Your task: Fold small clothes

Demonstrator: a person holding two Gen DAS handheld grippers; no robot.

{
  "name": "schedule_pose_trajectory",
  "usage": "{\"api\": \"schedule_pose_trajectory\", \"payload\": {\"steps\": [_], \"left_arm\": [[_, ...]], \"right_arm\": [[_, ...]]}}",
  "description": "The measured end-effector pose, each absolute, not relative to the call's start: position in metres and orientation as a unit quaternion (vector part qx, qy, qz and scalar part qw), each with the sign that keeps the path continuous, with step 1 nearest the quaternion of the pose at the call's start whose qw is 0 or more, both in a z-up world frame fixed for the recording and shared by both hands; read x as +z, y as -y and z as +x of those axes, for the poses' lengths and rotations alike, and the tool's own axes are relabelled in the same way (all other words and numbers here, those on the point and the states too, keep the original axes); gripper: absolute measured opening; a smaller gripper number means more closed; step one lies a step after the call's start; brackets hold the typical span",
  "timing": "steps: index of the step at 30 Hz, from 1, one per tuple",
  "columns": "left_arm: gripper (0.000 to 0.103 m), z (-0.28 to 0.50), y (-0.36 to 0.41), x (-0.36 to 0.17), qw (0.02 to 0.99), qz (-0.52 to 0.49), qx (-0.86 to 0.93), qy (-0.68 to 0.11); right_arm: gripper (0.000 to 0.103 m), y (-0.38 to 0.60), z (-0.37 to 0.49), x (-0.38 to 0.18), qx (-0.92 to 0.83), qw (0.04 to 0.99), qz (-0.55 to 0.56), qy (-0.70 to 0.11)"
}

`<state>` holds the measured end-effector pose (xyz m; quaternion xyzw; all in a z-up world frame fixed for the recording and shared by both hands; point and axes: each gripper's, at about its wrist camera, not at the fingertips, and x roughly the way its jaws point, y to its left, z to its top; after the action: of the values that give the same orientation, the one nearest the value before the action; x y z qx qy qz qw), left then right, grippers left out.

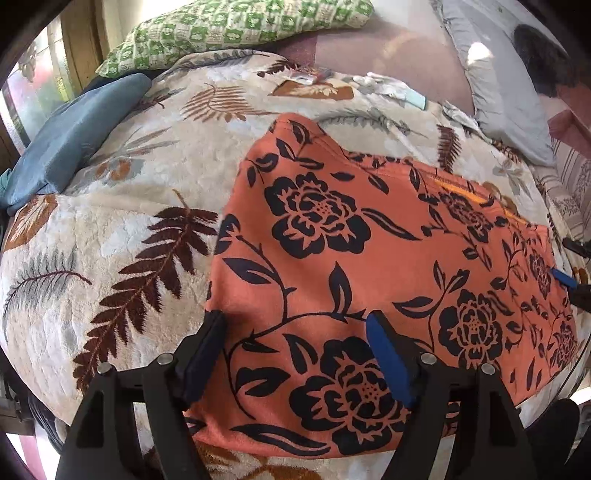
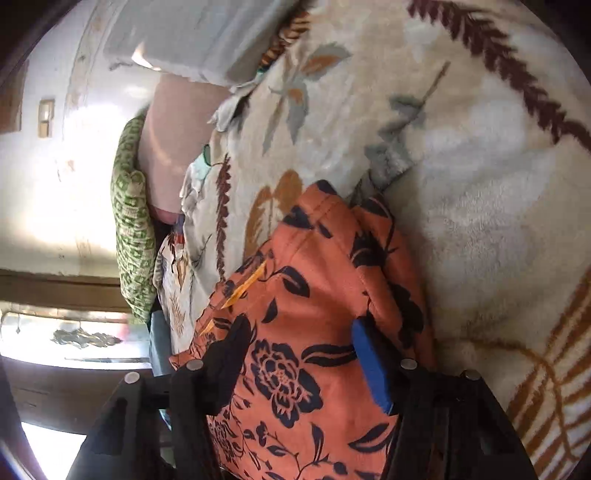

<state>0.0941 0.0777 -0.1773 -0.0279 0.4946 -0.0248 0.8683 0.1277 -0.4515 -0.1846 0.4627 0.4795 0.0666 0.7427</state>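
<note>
Left wrist view: the orange garment [image 1: 369, 280], printed with black flowers and vines, lies spread flat on a cream leaf-patterned blanket [image 1: 122, 266] covering a bed. The left gripper [image 1: 295, 354] stands over the garment's near edge with its jaws wide apart; the cloth passes beneath and between the fingers, and neither pad presses on it. The black finger sits at the garment's left edge, the blue-padded finger over the printed vine further right. At the far right edge of this view the tips of the right gripper [image 1: 569, 269] show at the garment's other end. A folded blue cloth [image 1: 74, 144], a green-and-white pillow [image 1: 229, 33] and a grey pillow [image 1: 495, 85] lie beyond. No brand, label or legible writing is visible. Right wrist view: the right gripper [image 2: 299, 354] is over the same garment [image 2: 314, 295], whose seamed end lies bunched on the blanket [image 2: 480, 166]. Its jaws stand well apart, cloth lying between the fingers without being pinched. An orange stitched strip shows near the black finger. No writing can be read.
</note>
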Motion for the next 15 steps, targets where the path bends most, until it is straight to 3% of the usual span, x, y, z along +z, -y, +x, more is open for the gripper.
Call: {"api": "schedule_pose_trajectory", "payload": {"steps": [4,7,8,10,15], "left_arm": [[0.078,0.081,-0.086,-0.163,0.884,-0.041,-0.014,-0.465],[0.078,0.088,-0.090,-0.189,0.860,-0.015,0.030,-0.508],[0.081,0.093,-0.092,-0.201,0.848,-0.010,0.043,-0.528],[0.081,0.092,-0.105,-0.203,0.842,-0.050,0.044,-0.535],[0.081,0.074,-0.105,-0.166,0.877,-0.037,0.051,-0.476]], "right_arm": [[0.075,0.422,0.092,-0.150,0.147,0.750,0.437,-0.474],[0.078,0.407,0.067,-0.178,0.125,0.740,0.426,-0.506],[0.074,0.410,0.061,-0.193,0.107,0.735,0.431,-0.511],[0.073,0.420,0.053,-0.194,0.085,0.728,0.476,-0.485],[0.075,0.387,0.068,-0.140,0.121,0.765,0.401,-0.489]]}}
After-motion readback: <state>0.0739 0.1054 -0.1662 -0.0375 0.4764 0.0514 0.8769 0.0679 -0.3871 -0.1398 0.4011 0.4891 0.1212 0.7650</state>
